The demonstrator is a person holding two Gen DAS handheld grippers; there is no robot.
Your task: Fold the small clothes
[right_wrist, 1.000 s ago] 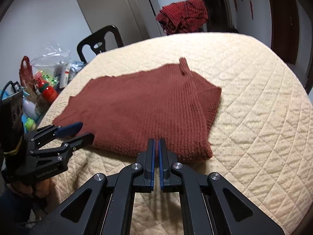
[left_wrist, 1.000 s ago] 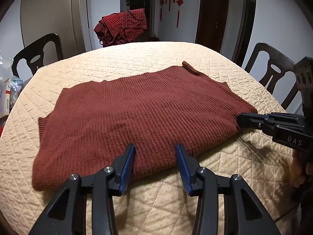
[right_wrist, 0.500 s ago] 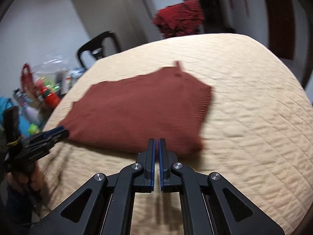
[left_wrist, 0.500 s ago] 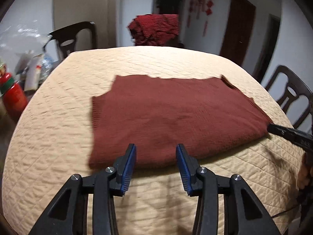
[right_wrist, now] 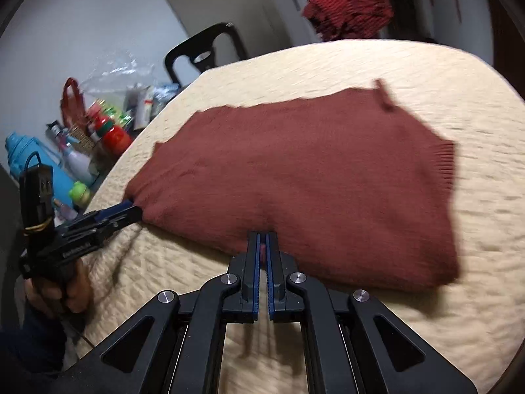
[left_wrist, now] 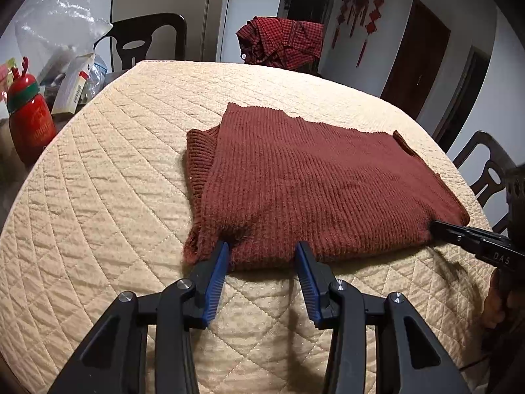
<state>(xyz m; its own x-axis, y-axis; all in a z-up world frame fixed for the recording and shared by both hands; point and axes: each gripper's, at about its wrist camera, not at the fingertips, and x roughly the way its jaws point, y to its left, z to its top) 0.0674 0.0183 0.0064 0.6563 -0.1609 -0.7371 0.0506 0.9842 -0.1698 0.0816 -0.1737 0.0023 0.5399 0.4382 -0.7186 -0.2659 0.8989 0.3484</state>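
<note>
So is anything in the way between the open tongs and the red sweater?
Nothing visible. The left tongs stand open right at the sweater's near edge, with only bare quilted tablecloth below them. The right tongs are shut at the same edge.

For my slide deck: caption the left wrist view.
Open left gripper at the near edge of a folded rust-brown sweater on a quilted table; right gripper at its corner.

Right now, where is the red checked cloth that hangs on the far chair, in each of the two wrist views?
Left wrist view: the red checked cloth is at top centre, beyond the far edge of the table.
Right wrist view: it is at top right, blurred, also behind the far table edge.
Shared landmark: the brown knit sweater lying flat on the quilted table cover, between the camera and the cloth in both views.
</note>
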